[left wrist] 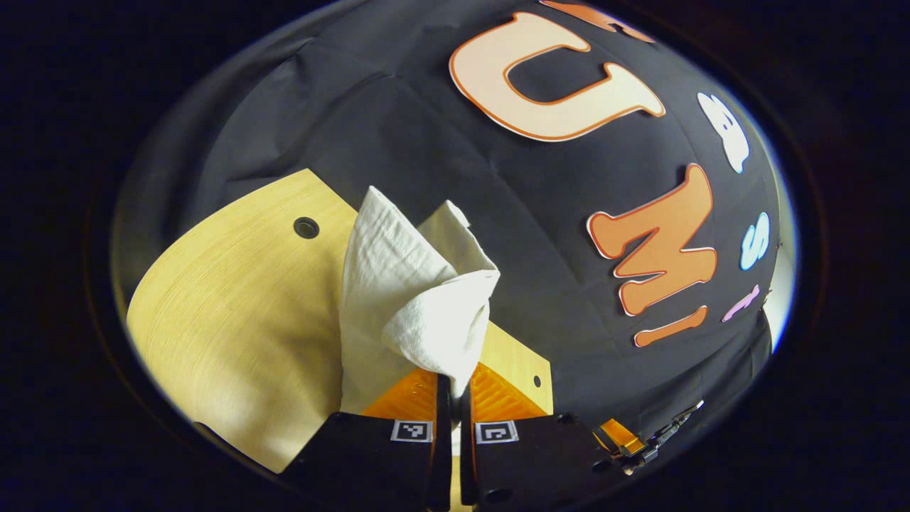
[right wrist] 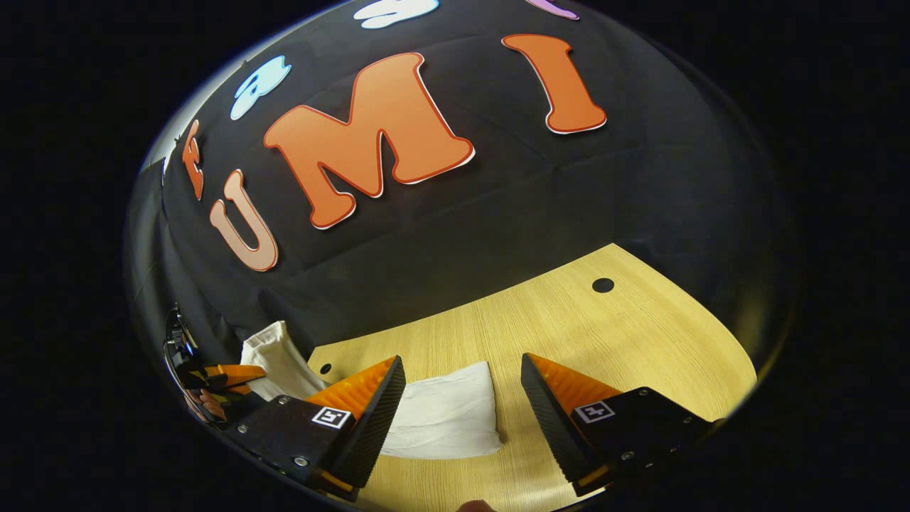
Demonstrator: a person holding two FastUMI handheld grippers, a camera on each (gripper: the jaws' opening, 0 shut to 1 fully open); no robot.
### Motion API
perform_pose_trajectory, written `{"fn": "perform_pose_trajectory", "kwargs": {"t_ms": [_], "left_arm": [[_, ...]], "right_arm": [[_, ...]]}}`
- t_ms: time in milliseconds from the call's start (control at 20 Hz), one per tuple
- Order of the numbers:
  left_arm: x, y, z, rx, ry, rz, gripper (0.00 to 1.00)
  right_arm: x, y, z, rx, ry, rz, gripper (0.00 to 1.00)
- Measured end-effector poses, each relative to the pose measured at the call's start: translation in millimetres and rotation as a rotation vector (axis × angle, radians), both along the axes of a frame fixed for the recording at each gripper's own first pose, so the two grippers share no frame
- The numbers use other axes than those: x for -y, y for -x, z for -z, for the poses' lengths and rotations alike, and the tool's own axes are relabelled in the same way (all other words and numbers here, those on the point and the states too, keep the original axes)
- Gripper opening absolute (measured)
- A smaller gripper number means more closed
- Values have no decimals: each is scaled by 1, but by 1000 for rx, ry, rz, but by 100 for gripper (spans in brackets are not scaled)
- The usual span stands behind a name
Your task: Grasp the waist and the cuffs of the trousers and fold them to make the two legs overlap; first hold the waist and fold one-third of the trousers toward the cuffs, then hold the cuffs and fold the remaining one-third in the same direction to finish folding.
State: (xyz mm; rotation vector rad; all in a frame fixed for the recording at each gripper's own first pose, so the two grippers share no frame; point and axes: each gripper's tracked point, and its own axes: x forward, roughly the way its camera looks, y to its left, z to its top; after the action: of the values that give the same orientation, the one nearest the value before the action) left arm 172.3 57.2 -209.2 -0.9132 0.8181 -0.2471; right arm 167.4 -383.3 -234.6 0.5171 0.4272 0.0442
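Trousers (left wrist: 419, 299), white and soft, are pinched tight in the left gripper (left wrist: 453, 387), which lifts one end up off the wooden table (left wrist: 234, 313). In the right gripper view, the other end lies flat on the table between the wide-apart fingers of the right gripper (right wrist: 462, 398), which holds nothing.

The trousers (left wrist: 416, 299) are a pale woven cloth, matt and lightly crinkled where the left gripper (left wrist: 455, 384) pinches a bunch of it, and smoother where they lie flat between the spread fingers of the right gripper (right wrist: 462, 398). The table (right wrist: 569, 320) is light wood or wood-look laminate with a fine straight grain and a soft satin sheen, pierced by small dark round holes. The gripper fingers (right wrist: 377, 419) look like hard plastic, ribbed on their inner faces, on matt bodies with small screws; the booth wall (right wrist: 498, 206) is matt cloth with faint creases.
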Motion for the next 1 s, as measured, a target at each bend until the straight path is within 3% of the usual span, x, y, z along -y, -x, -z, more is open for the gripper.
{"fn": "perform_pose_trajectory", "kwargs": {"t_ms": [1000], "left_arm": [[200, 5, 5, -41, -71, 208, 8]], "right_arm": [[79, 1, 26, -11, -13, -30, 98]]}}
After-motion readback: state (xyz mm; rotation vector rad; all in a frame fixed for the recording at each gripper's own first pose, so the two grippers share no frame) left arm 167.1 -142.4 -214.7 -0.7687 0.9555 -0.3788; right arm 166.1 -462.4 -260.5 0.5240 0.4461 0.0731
